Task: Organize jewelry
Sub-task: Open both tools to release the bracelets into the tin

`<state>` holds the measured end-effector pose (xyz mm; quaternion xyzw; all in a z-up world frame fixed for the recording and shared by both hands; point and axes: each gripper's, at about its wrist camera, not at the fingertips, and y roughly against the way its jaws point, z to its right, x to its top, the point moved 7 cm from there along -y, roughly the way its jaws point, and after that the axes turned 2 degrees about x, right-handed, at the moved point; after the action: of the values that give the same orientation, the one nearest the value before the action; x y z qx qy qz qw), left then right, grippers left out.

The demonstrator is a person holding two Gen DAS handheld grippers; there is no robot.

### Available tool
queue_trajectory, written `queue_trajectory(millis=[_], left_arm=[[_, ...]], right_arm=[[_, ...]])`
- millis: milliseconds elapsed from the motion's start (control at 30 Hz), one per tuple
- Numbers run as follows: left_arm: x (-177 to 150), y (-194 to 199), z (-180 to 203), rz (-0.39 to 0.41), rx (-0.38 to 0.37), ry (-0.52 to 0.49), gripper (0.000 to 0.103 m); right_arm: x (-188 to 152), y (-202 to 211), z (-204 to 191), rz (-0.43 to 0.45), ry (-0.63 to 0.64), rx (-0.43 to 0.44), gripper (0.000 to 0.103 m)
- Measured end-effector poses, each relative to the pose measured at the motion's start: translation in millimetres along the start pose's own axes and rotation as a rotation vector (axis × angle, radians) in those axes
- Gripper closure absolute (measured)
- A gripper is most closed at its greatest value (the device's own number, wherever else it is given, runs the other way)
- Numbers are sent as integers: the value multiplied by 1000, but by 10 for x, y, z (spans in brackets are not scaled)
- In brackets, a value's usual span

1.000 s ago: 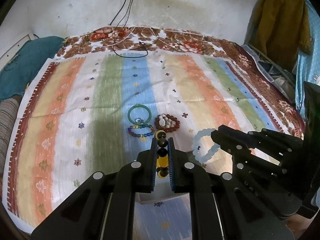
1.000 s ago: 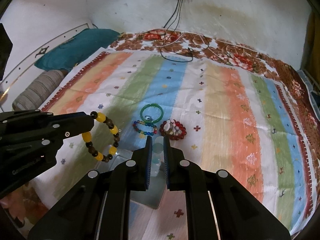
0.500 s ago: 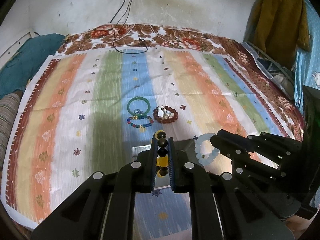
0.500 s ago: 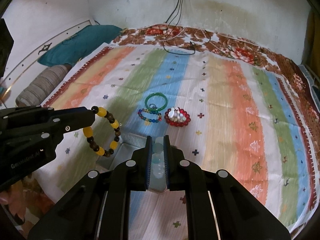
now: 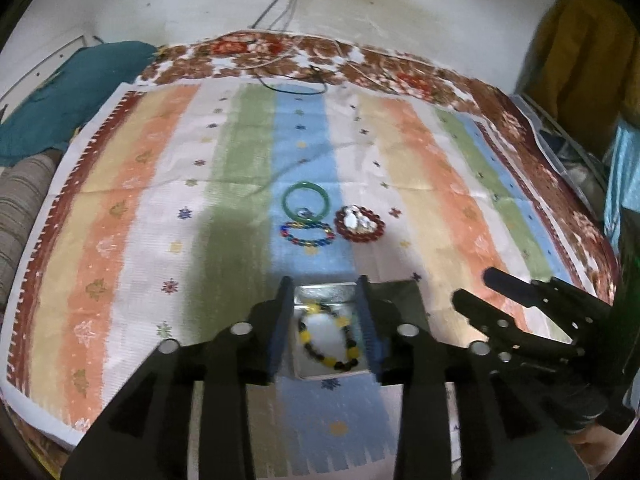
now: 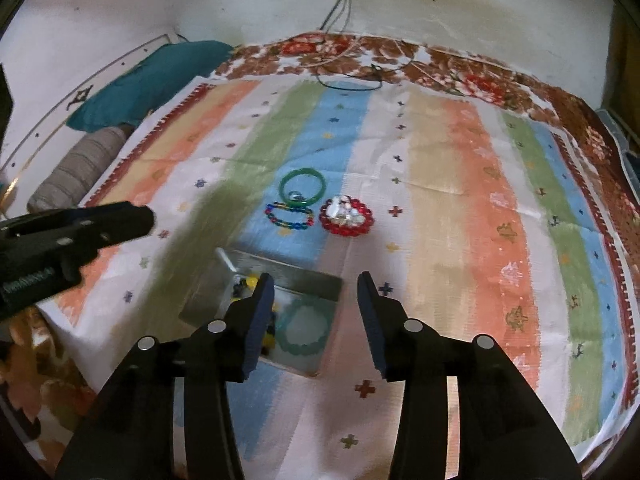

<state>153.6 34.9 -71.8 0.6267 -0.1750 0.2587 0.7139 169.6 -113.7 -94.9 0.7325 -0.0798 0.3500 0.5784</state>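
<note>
Jewelry lies spread on the bed, on a big striped cloth that covers most of it. Near my side sits a shallow metal tray, and both my hand-held grippers hang over it with jaws apart and nothing between them: my left hand-held gripper and my right hand-held gripper. Inside the tray, a yellow and black bead bracelet lies flat in one part, and a pale green bead bracelet lies just beside it. Farther out on the blue stripe rest a green bangle, a red bead bracelet ringing some white pieces, and a multicolored bead bracelet, all close together.
</note>
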Motion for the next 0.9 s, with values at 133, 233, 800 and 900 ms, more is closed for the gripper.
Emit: queue_trajectory(millis=[133,233,800,900], left_arm=[[46,-102,-81,-18,30,9,57],[79,-173,-126,-28,49,11,47],[212,-541,-233,-71,83,-7,22],[259,-633,-300,-79,88,14,22]], right_arm=[[40,-55,116,-9,-28,-11,51],[103,-79,196,-4,-54,-10,46],[271,-383,380,-49,-76,-54,29],[290,-444,422,-54,-88,-62,29]])
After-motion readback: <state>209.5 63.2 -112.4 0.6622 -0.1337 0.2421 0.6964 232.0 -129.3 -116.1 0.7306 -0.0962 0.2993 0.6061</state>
